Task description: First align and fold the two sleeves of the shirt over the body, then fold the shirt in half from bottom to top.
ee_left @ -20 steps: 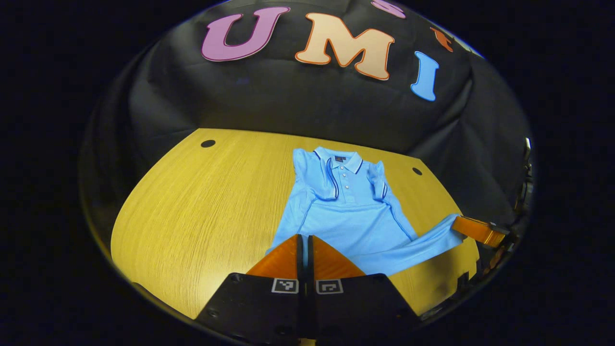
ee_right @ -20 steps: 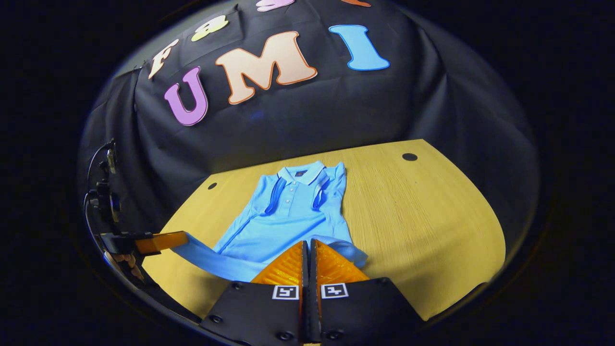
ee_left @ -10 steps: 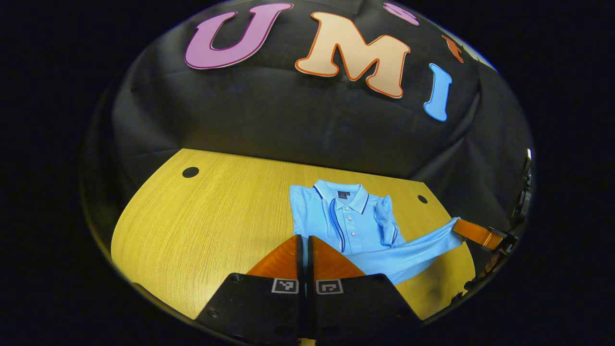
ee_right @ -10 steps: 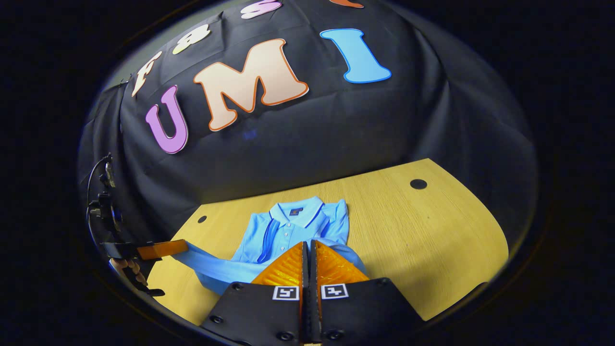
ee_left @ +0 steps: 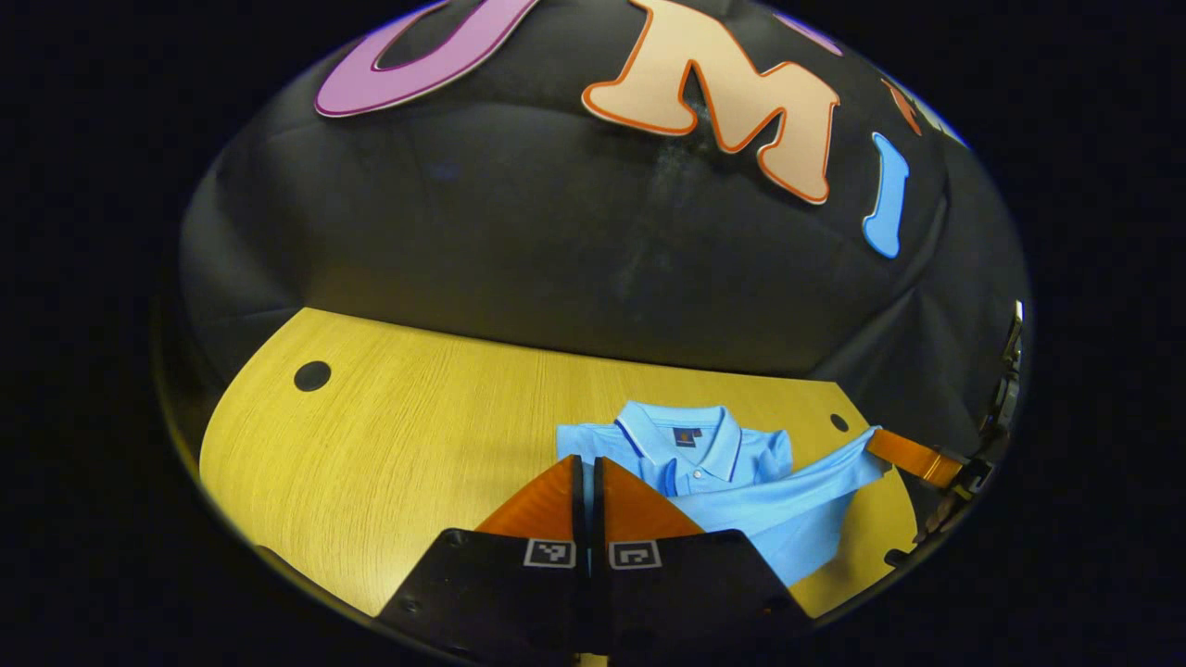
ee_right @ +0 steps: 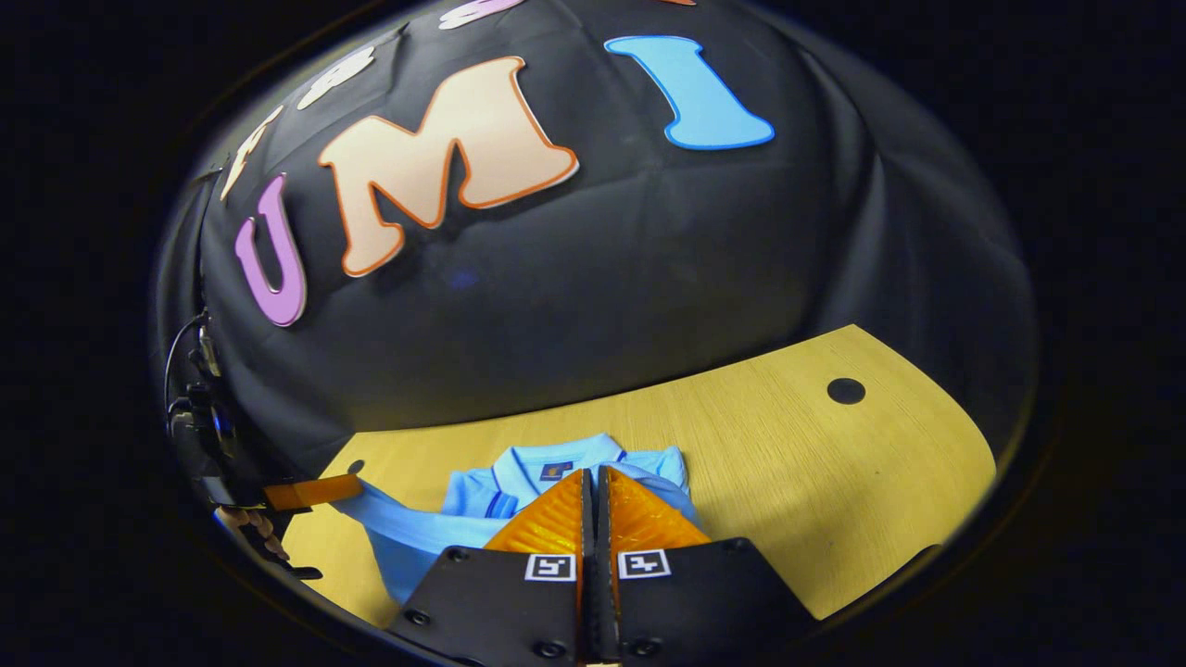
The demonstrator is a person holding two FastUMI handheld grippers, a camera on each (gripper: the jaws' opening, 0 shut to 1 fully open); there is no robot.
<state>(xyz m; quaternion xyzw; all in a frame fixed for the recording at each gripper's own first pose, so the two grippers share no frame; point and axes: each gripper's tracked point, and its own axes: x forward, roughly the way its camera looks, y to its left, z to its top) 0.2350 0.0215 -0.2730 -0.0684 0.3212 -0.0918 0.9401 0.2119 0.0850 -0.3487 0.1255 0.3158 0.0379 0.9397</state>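
Observation:
A light blue polo shirt point(ee_left: 741, 491) lies on the yellow wooden table point(ee_left: 389, 435), its collar point(ee_left: 681, 431) toward the booth wall. My left gripper point(ee_left: 586, 460) is shut on one bottom corner of the shirt. In the left gripper view, my right gripper point(ee_left: 913, 456) shows at the far right, pinching the other corner. The hem stretches between them, lifted over the body and close to the collar. From the right gripper view, my right gripper point(ee_right: 593, 472) sits just in front of the collar point(ee_right: 554, 459), and my left gripper point(ee_right: 310, 491) holds the hem at the left.
The table has round cable holes near its back corners point(ee_left: 312, 375) point(ee_right: 845, 390). Bare tabletop point(ee_right: 815, 500) extends to the right of the shirt in the right gripper view. A hand point(ee_right: 250, 528) holds the left gripper. The black cloth wall rises right behind the table.
Both grippers have carried the shirt's bottom hem forward, from the near edge up toward the collar. The lower half now covers most of the body and the folded sleeves.

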